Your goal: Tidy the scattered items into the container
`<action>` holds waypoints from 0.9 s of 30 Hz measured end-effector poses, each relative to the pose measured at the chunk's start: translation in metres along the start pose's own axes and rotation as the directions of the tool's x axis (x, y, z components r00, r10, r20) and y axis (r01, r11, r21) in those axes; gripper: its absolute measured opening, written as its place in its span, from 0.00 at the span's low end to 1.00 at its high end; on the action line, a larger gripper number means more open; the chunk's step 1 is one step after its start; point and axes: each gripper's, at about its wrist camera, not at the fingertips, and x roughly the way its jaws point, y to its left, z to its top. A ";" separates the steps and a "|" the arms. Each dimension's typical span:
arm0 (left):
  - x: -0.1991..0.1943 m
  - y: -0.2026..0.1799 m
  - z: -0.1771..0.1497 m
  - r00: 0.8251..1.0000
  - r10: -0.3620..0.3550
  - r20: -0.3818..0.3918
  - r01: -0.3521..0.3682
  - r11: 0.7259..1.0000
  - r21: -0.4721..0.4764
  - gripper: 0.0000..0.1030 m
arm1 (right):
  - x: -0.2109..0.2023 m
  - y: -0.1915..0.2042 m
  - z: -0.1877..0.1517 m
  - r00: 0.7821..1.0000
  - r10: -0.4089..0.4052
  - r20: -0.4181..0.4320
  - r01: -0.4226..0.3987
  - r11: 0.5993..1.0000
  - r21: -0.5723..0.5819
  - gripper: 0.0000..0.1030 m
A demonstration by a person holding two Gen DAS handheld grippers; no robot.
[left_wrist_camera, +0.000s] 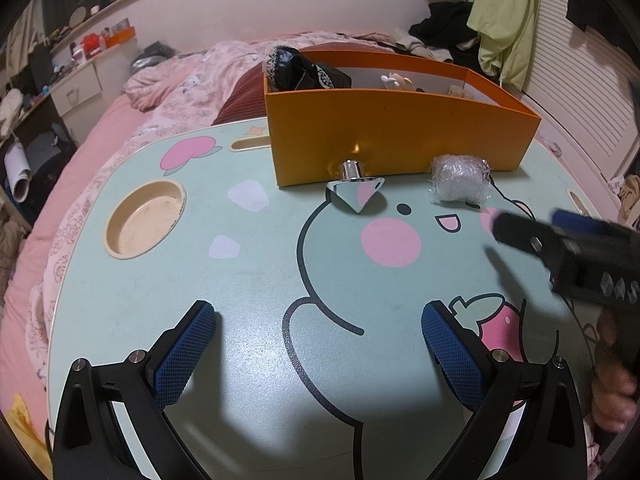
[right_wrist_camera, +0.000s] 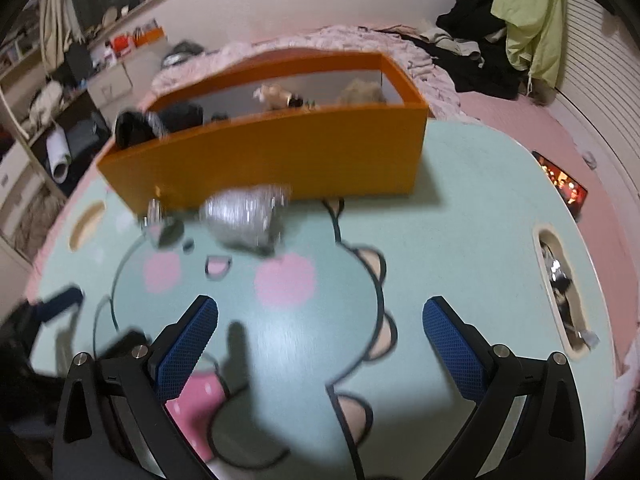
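Bedroom clutter and a pink quilt (left_wrist_camera: 168, 92) fill the background behind a mint-green lap table (left_wrist_camera: 248, 280) printed with a cartoon animal. At upper centre of my left wrist view stands the orange container (left_wrist_camera: 396, 136), already holding a dark pouch (left_wrist_camera: 304, 70) at its left end and small pale things further right. Two items lie on the table, just in front of its near wall: a shiny metal cone (left_wrist_camera: 356, 192) on a short stem, and to its right a plastic-wrapped roll (left_wrist_camera: 460, 182). My left gripper (left_wrist_camera: 318, 354) sits at the bottom of the frame, blue pads spread wide with nothing between them. My right gripper (right_wrist_camera: 320, 350) is also spread wide and empty, low in its own blurred view, with the roll up and left of it.
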 end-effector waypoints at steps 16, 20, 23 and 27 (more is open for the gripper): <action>0.000 0.000 0.000 1.000 -0.001 0.000 0.001 1.000 -0.001 0.99 | 0.018 0.025 0.029 1.000 0.010 -0.009 -0.011 0.998 -0.055 0.35; 0.000 -0.001 0.000 1.000 -0.001 0.000 0.001 1.000 -0.001 0.99 | -0.015 0.013 0.005 0.999 0.017 0.035 -0.015 0.997 -0.073 0.35; 0.000 0.000 0.000 1.000 -0.001 0.000 0.001 1.000 -0.001 0.99 | -0.025 0.006 -0.013 0.999 0.023 0.025 -0.021 0.996 -0.086 0.35; 0.000 0.000 0.000 1.000 -0.001 0.001 0.001 1.000 -0.001 0.99 | -0.019 0.007 -0.024 0.999 -0.014 0.046 0.019 0.992 -0.125 0.38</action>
